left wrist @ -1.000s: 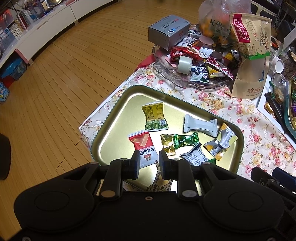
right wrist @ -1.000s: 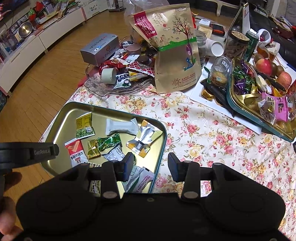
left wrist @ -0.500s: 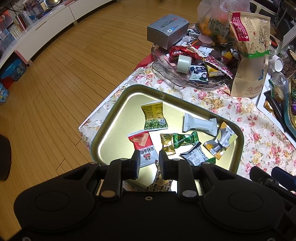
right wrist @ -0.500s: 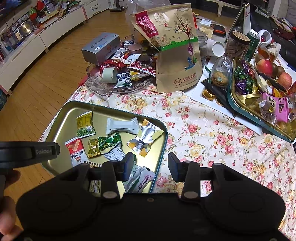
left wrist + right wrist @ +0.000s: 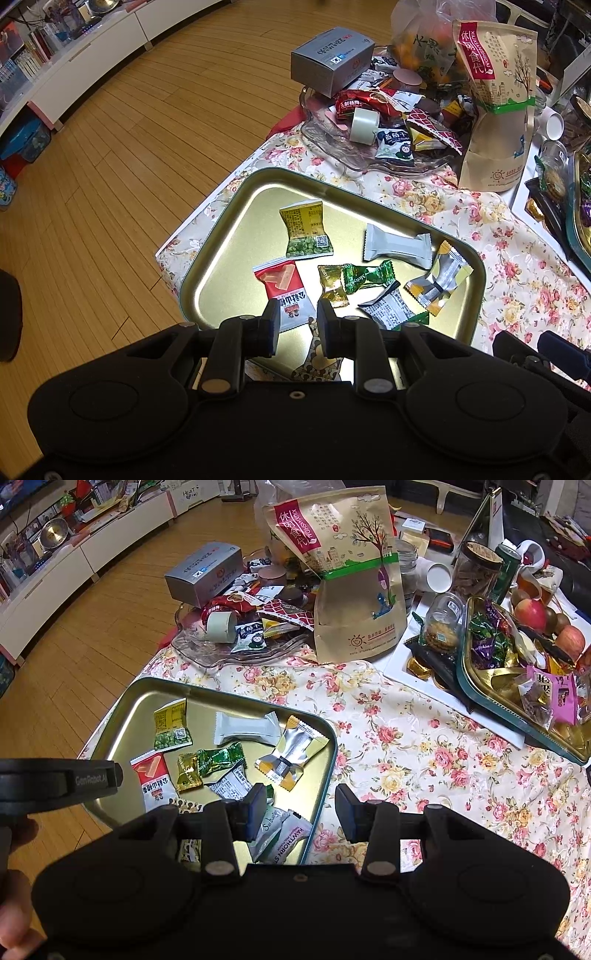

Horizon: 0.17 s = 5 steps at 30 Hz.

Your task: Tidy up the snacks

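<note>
A gold tray with a teal rim lies on the flowered tablecloth and holds several wrapped snacks. Among them are a green-yellow packet, a white bar, a red-and-white packet, a green candy and a silver-yellow packet. My left gripper hovers over the tray's near side, above the red-and-white packet's lower end, jaws a little apart and holding nothing. My right gripper stands open over the tray's near right rim, empty, with a hawthorn packet below it.
A glass dish piled with snacks and a grey box sits behind the tray, beside a tall kraft bag. A second tray of candies, jars and apples fills the right. The table edge and wooden floor lie left.
</note>
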{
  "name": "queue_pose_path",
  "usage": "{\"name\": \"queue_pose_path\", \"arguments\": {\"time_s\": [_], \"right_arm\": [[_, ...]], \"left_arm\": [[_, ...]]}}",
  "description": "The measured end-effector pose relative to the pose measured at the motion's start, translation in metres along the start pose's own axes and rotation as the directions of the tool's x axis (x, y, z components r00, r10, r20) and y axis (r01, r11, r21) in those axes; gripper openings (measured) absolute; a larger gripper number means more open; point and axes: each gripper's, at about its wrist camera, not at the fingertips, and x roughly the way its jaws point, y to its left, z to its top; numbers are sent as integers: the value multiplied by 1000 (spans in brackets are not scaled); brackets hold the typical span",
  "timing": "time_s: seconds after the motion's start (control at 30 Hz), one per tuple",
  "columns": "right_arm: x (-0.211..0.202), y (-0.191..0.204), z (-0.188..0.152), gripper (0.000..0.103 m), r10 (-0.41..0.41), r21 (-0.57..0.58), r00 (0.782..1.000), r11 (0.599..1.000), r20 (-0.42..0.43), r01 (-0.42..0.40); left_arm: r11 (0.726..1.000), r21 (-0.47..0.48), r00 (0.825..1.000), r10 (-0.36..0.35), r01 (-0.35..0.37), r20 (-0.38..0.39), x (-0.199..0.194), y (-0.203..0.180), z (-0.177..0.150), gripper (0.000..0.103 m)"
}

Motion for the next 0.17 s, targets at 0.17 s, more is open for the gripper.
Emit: {"name": "queue_pose_path", "arguments": {"time_s": [0.17], "right_arm": [[0,0,-1,44,0,-3,1000,1000,-1,0]], "left_arm": [[1000,-1,1000,-2,2,3,-1,0,0,32]]}}
